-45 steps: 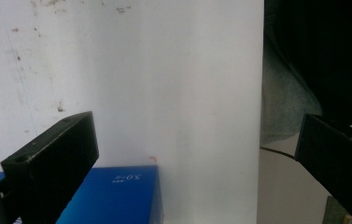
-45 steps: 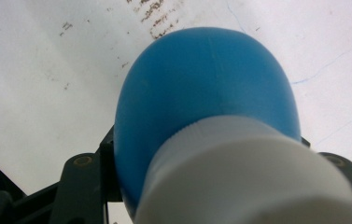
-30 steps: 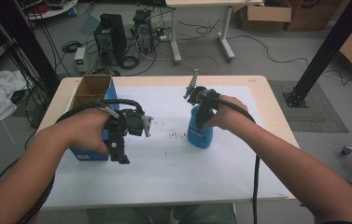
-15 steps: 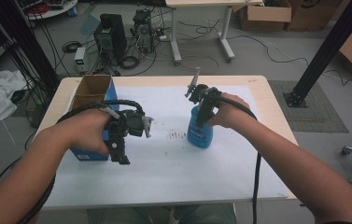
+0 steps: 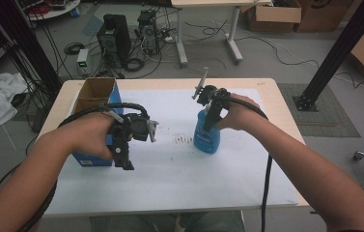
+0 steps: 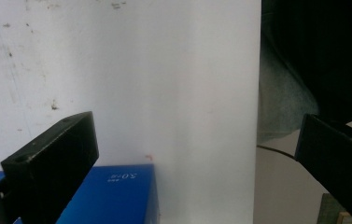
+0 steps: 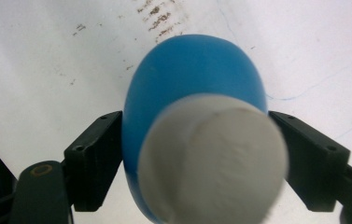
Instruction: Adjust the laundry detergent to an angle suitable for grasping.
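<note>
Item 1, left of the high view: blue box (image 5: 92,123) with an open cardboard-lined top, standing at the left edge of the white table (image 5: 170,179). In the left gripper view its blue corner (image 6: 113,196) sits at the lower left of frame.

Item 2, left of centre: left gripper (image 5: 133,133), held above the table just beside the box. Jaws spread wide with nothing between them, as its own view shows.

Item 3, right of centre: blue bottle (image 5: 207,130) with a pale cap (image 7: 213,158), upright on the table.

Item 4: right gripper (image 5: 213,104), coming down from above, 1 jaw on each side of the bottle's shoulder.

Step judged in hand: taking hold of the bottle. Next move calls for a firm squeeze below the cap, then a straight lift, probably toward the box.

Unclear: the left jaw looks pressed to the bottle; contact at the right jaw is hidden behind the blurred cap. Bottle label unreadable. Box contents hidden.
</note>
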### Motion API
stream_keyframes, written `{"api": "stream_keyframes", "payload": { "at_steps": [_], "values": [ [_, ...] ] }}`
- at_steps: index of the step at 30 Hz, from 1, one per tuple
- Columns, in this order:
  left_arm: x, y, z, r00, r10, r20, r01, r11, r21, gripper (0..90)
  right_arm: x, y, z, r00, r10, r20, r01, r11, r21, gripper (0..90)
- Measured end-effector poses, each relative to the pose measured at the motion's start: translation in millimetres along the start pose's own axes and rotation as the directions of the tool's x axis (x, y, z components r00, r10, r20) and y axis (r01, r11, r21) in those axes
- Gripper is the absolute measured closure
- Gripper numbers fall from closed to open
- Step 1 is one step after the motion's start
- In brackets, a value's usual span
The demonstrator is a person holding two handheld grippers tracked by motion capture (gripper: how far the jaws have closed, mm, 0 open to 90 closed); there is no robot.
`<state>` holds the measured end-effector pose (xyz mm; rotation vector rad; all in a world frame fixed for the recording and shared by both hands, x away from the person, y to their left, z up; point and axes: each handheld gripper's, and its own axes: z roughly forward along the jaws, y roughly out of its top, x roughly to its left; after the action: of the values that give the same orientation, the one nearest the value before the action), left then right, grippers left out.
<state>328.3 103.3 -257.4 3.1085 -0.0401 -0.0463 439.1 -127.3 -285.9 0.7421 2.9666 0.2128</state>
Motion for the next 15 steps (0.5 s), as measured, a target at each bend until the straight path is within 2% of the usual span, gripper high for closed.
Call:
{"api": "stream_keyframes", "payload": {
  "at_steps": [11, 15],
  "values": [
    [2.9, -0.1, 0.7, 1.0, -0.001, 0.003, 0.001, 1.0, 0.0, 0.1, -5.0, -3.6, -10.2, 0.9988, -0.044, 0.023, 0.044, 0.9986, -0.028, 10.5],
    [3.2, 0.1, 0.5, 1.0, -0.001, 0.004, 0.001, 1.0, 0.0, 0.1, -4.6, -2.3, -12.2, 0.9969, -0.072, 0.031, 0.073, 0.9973, -0.013, 6.3]
  ]
}}
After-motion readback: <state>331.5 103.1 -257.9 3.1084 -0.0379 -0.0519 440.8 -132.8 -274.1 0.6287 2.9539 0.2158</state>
